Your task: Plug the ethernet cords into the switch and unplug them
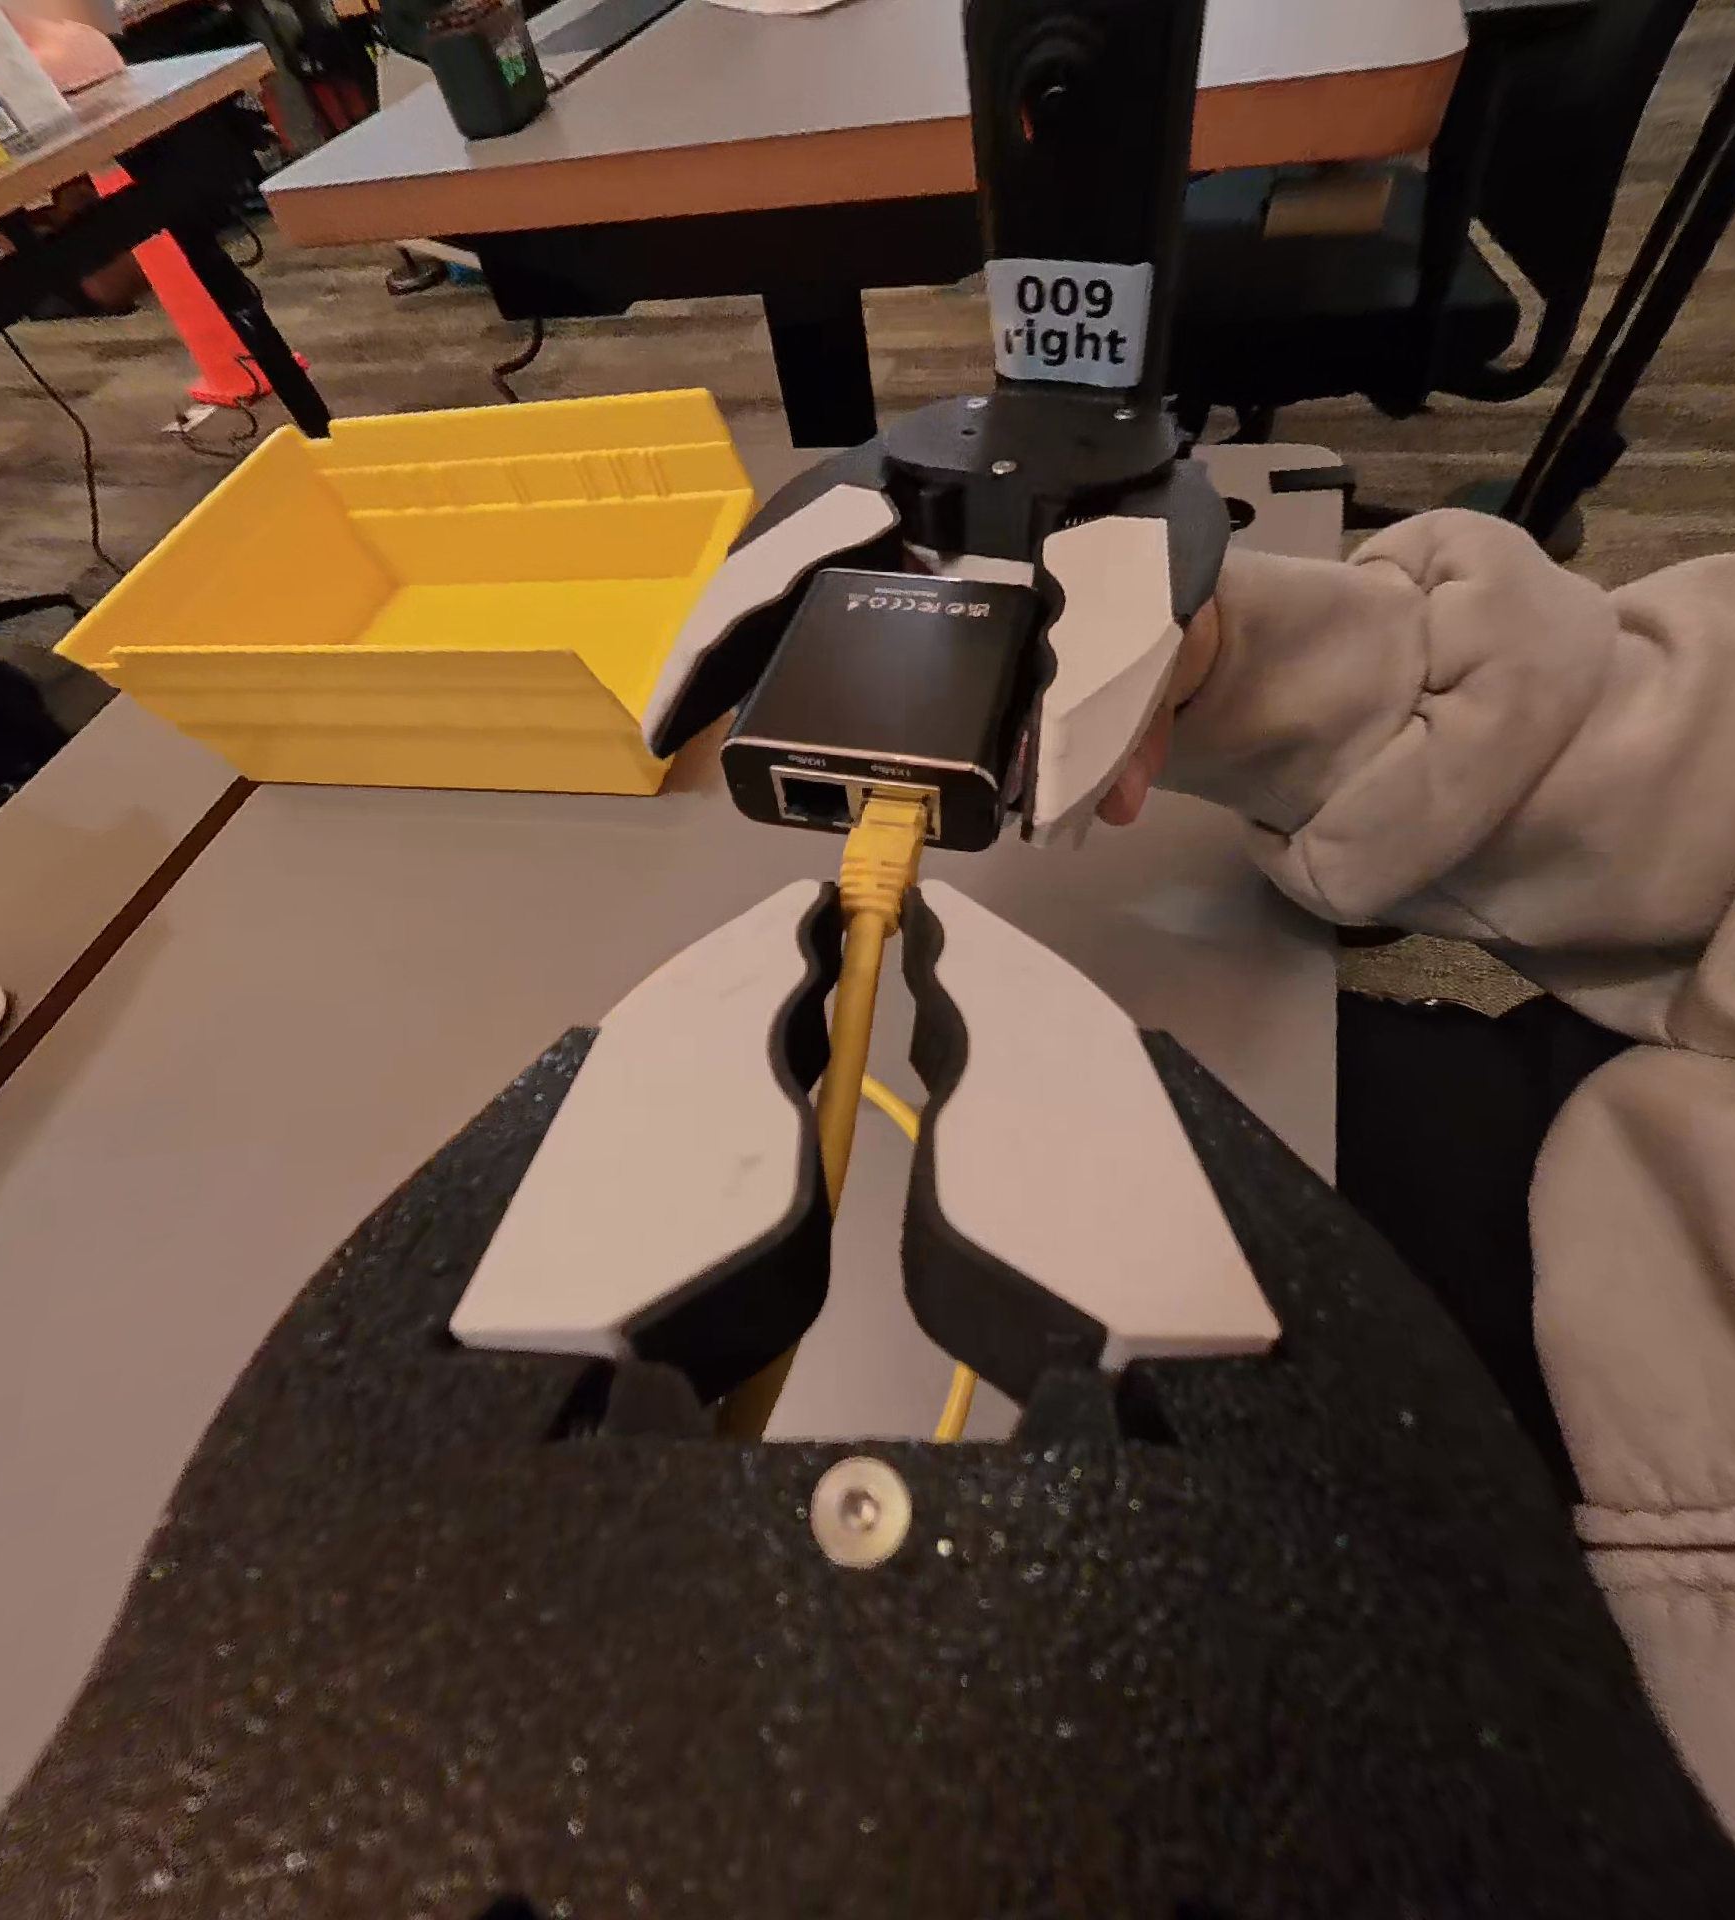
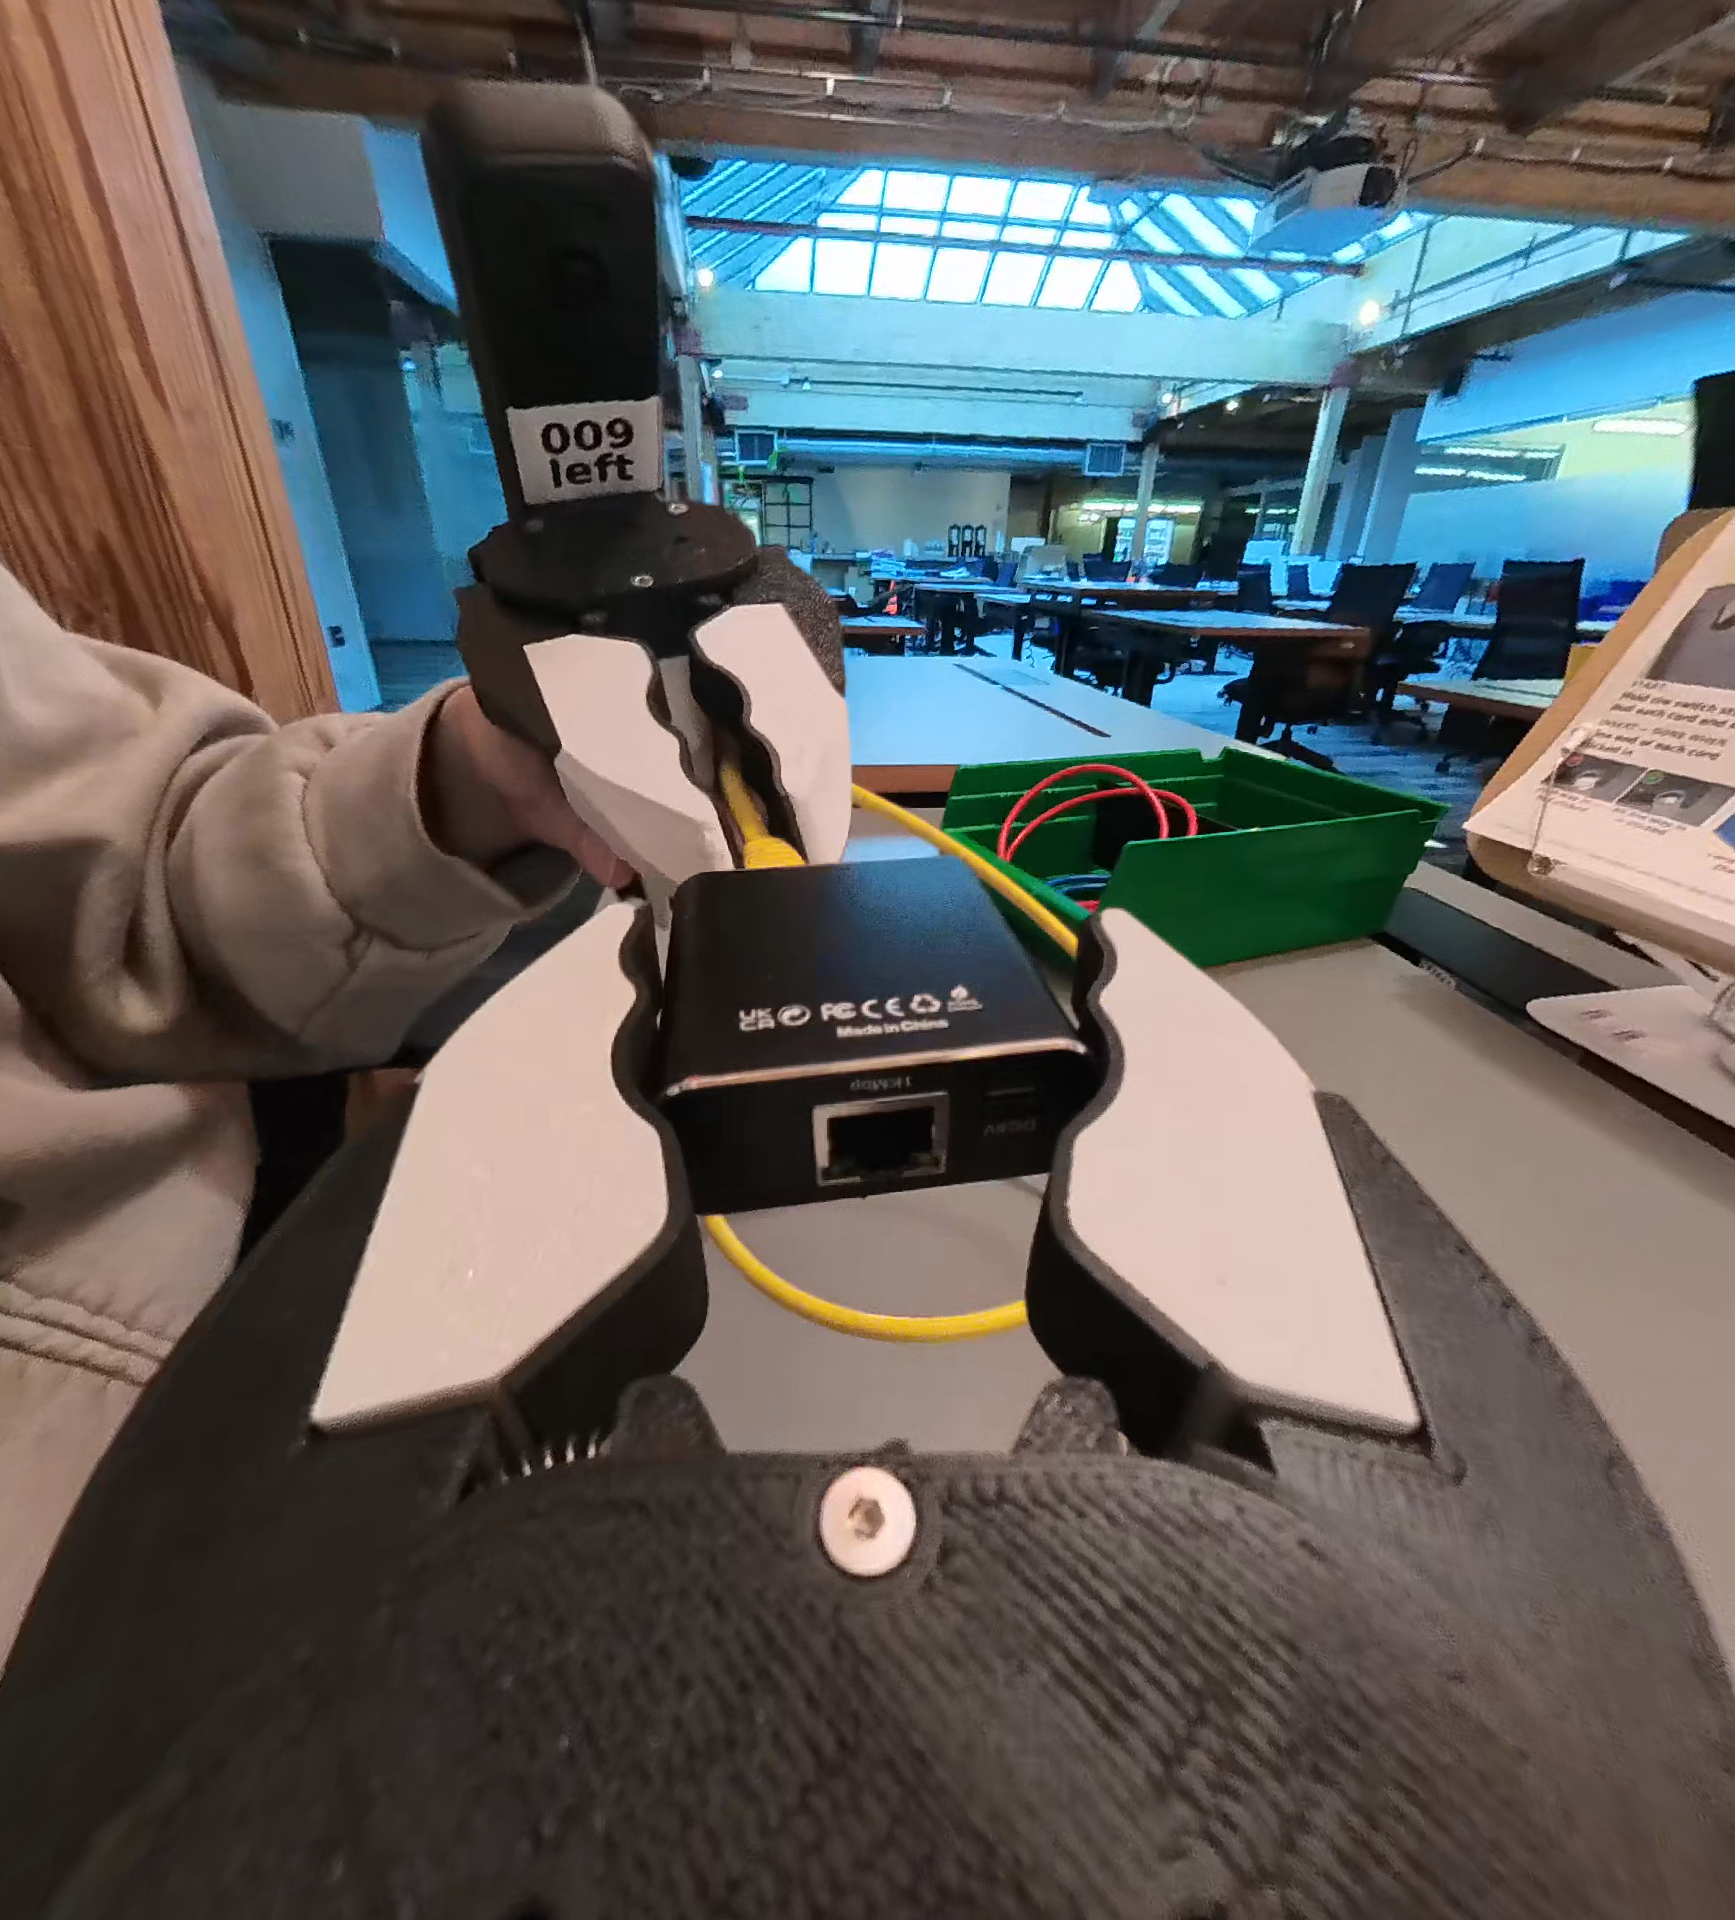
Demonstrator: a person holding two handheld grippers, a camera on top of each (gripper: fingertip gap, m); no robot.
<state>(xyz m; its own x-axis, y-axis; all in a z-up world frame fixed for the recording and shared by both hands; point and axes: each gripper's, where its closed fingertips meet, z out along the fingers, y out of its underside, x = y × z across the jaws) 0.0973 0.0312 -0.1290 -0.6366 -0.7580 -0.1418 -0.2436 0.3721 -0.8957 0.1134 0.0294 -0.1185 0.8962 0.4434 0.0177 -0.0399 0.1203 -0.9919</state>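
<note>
**Both grippers engaged: one on the cord, one on the switch**

The left gripper (image 1: 868,914) is closed narrow around the yellow cord (image 1: 858,1039), pinching it just behind the plug (image 1: 884,831), which sits in the right-hand port of the switch (image 1: 889,686). The right gripper (image 2: 868,1039) clamps the small black switch by its two long sides and holds it up off the grey table (image 1: 323,987).

The switch looks like a light, rigid metal box with smooth, probably slippery sides, so the side grip likely needs firm pressure to resist a push or pull along the port axis. The cord is thin and limp; behind the fingers it loops loosely under the switch. Held far back it would buckle, so the best hold is at the stiff moulded boot right behind the plug, where it is now. The plug's small latch tab is probably the fragile part; whether it is clicked home cannot be told.

A second port (image 1: 809,800) beside the plug is empty. Behind stand a yellow bin (image 1: 406,623) and a green bin (image 2: 1258,862) holding a red cord (image 2: 1091,810).
</note>
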